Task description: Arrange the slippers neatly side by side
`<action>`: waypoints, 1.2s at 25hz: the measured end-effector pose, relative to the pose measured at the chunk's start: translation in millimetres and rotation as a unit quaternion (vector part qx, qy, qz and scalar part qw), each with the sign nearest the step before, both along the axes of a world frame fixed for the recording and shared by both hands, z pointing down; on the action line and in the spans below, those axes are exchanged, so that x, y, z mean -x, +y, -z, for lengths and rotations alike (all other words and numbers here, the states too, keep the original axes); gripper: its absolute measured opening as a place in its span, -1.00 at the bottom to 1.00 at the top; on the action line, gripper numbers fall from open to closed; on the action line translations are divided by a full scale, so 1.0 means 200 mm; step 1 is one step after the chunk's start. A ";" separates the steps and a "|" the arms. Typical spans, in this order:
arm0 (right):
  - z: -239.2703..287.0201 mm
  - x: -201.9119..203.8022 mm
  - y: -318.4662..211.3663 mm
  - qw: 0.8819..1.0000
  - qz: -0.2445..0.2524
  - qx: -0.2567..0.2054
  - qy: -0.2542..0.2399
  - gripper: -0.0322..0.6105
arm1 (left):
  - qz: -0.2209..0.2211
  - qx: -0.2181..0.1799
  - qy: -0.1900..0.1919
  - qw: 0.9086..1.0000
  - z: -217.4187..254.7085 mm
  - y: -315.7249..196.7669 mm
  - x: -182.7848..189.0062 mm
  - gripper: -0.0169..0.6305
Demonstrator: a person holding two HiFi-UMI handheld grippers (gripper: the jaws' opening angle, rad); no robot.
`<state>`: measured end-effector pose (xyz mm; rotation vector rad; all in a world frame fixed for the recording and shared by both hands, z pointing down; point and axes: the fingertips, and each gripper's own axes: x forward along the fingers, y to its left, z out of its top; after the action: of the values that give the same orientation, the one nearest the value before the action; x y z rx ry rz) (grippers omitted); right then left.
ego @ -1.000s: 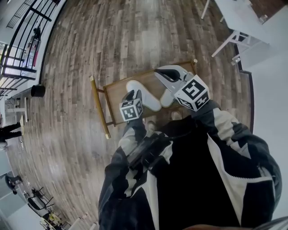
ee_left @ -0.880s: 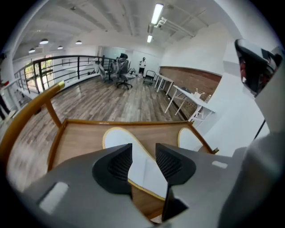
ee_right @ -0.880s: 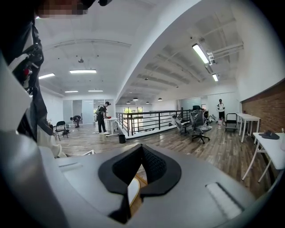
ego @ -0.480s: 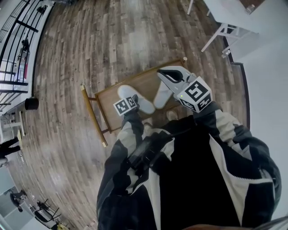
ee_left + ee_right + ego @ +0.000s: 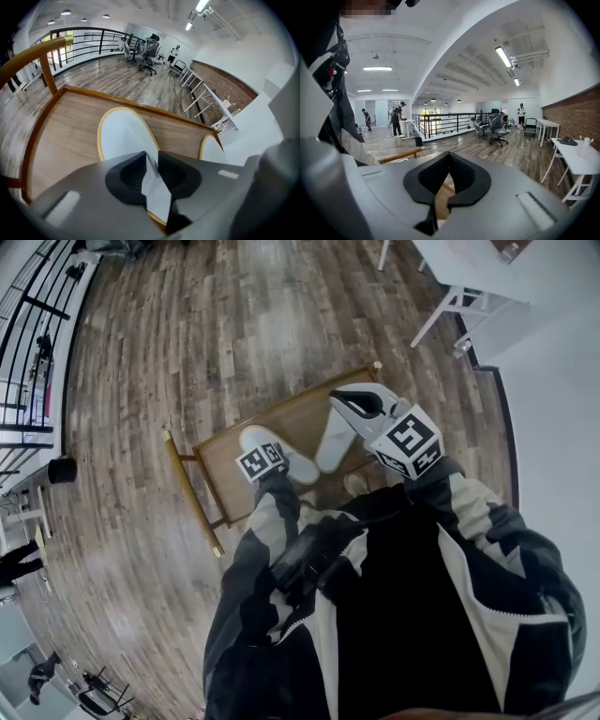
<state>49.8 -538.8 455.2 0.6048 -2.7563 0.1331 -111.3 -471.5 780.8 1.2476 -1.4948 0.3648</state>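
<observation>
The left gripper (image 5: 152, 165), its jaws just closed, pinches the near edge of the left slipper (image 5: 123, 135) on the wooden surface (image 5: 217, 454), just beside the right slipper (image 5: 335, 440), over which the right gripper (image 5: 448, 164) hovers clenched and empty.

left slipper (image 5: 298, 465): white, yellow-edged, flat on wooden table (image 5: 217, 463), frame centre, far end pointing upper left | right slipper (image 5: 333, 442): white, just beside, pointing upper right | pair: V-shaped, not parallel
</observation>
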 end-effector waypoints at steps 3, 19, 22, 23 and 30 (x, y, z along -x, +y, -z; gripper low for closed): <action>-0.01 0.00 0.00 1.000 0.000 0.001 0.002 -0.89 | -0.001 -0.001 0.001 1.000 -0.01 0.00 0.00 -0.82; 0.02 0.18 0.09 0.998 0.053 0.001 -0.020 -0.89 | -0.037 -0.065 -0.053 0.996 0.30 0.06 0.08 -0.85; 0.02 0.26 0.12 0.997 0.073 0.002 -0.027 -0.89 | -0.057 -0.085 -0.090 0.991 0.44 0.10 0.13 -0.85; 0.02 0.29 0.13 0.996 0.080 0.002 -0.029 -0.89 | -0.060 -0.091 -0.102 0.989 0.48 0.12 0.16 -0.85; 0.03 0.48 0.26 0.991 0.130 0.004 -0.039 -0.89 | -0.009 -0.140 -0.146 0.979 0.76 0.27 0.35 -0.86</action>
<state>-45.7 -486.4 450.0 0.2372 -2.8779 0.1095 -181.8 -417.2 629.7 1.4786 -1.8343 0.3698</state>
